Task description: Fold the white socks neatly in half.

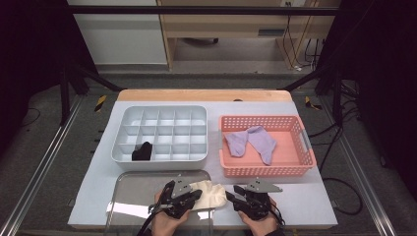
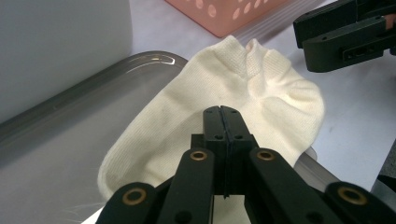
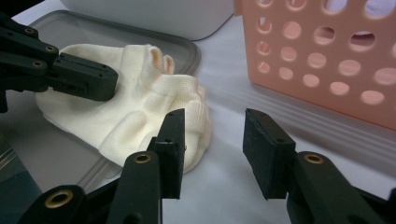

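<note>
White counter carries a cream sock — left gripper pressed together, whether pinching it I cannot tell — right gripper spread beside it.

A white plastic organiser box with many square compartments sits at about ten o'clock on the pale grey table mat, and a small black folded cloth lies in a compartment of its nearest row, second from the left. At two o'clock, just beside the box, stands a pink perforated plastic basket with two lavender socks lying inside it, overlapping. At seven o'clock, in front of the box, lies a flat clear plastic tray. A cream ankle sock rests across the tray's right edge, partly on the tray and partly on the mat, at six o'clock.
</note>
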`<state>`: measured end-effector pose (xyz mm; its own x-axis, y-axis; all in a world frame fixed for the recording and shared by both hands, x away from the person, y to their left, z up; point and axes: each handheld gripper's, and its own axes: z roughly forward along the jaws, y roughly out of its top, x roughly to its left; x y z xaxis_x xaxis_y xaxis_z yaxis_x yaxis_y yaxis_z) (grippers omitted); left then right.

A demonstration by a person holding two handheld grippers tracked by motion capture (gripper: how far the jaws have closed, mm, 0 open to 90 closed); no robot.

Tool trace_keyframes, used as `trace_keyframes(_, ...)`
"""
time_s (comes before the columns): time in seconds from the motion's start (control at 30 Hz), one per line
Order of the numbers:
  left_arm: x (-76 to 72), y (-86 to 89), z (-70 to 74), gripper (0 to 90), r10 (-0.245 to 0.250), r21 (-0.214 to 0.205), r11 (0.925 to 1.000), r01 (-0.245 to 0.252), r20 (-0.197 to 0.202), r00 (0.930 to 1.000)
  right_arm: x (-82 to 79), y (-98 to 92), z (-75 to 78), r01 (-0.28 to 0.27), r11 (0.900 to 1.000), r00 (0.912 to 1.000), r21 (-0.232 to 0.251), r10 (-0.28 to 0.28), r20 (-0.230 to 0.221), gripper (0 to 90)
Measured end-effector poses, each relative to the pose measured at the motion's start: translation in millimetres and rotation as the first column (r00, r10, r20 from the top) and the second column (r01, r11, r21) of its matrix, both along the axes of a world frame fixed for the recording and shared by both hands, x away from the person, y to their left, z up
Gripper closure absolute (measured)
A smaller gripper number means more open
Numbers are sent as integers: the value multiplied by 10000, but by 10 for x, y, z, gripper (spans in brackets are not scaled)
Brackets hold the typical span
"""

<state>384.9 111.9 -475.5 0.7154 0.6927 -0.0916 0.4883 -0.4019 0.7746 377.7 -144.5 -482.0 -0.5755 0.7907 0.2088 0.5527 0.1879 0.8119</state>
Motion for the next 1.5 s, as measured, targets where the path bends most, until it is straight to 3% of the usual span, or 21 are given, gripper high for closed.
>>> trace_keyframes(0.3,-3,-23,-20,890,28,244,9997,-28,-2,10000,24,101,-83,-175,9998,9982,17,176,-565,621)
trace_keyframes(0.4,4,-21,-18,890,33,240,9997,-32,-60,10000,32,145,-112,-290,9995,9983,-123,284,-504,634)
trace_keyframes(0.57,13,-14,8,888,121,95,9999,-120,-117,9999,36,185,-127,-174,9994,9993,-299,164,-328,756)
trace_keyframes(0.63,16,-20,32,887,99,-1,10000,-99,-71,9999,41,185,-121,-189,9997,9982,-165,179,-571,826)
trace_keyframes(0.87,25,-45,14,884,-83,-54,10000,82,-182,9998,68,168,-75,-296,9996,9964,-19,293,-799,861)
trace_keyframes(1.13,33,-90,-12,889,59,84,9999,-57,-266,9996,36,143,129,-805,9962,9967,330,809,-116,863)
trace_keyframes(1.3,42,-101,-10,890,190,100,9998,-186,-339,9992,-16,227,271,-1476,9876,9888,528,1462,296,864)
trace_keyframes(1.5,54,-95,-8,889,257,-26,9997,-258,-466,9986,8,320,306,-1729,9828,9849,649,1717,238,864)
